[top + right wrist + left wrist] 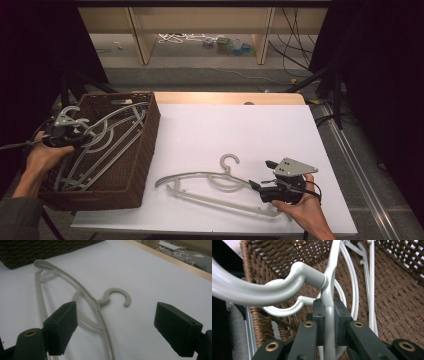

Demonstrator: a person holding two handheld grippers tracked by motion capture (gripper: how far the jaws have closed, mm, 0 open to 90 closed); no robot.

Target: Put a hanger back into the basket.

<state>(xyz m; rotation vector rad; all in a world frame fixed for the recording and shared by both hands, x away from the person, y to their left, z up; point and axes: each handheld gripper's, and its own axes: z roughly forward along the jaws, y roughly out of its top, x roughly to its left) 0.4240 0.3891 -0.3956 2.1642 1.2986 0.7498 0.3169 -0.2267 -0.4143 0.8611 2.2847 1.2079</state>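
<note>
A brown wicker basket (146, 150) stands at the table's left edge with several grey plastic hangers in it. My left gripper (81, 136) is over the basket's left side, shut on the top hanger (117, 122). In the left gripper view the pads (319, 315) of this left gripper (329, 313) clamp that hanger's arm (329, 287) just below its hook neck, above the basket floor (397, 302). Another grey hanger (210, 192) lies flat on the white table. My right gripper (263, 175) rests open at its right end. In the right gripper view, the right gripper (118, 326) has that hanger (75, 290) and its hook (117, 296) just ahead.
The white tabletop (235, 130) has free room behind and right of the lying hanger. A wooden strip (225, 97) runs along the far table edge. Beyond it are shelf legs, cables and small objects on the floor (225, 45). Dark curtains stand on both sides.
</note>
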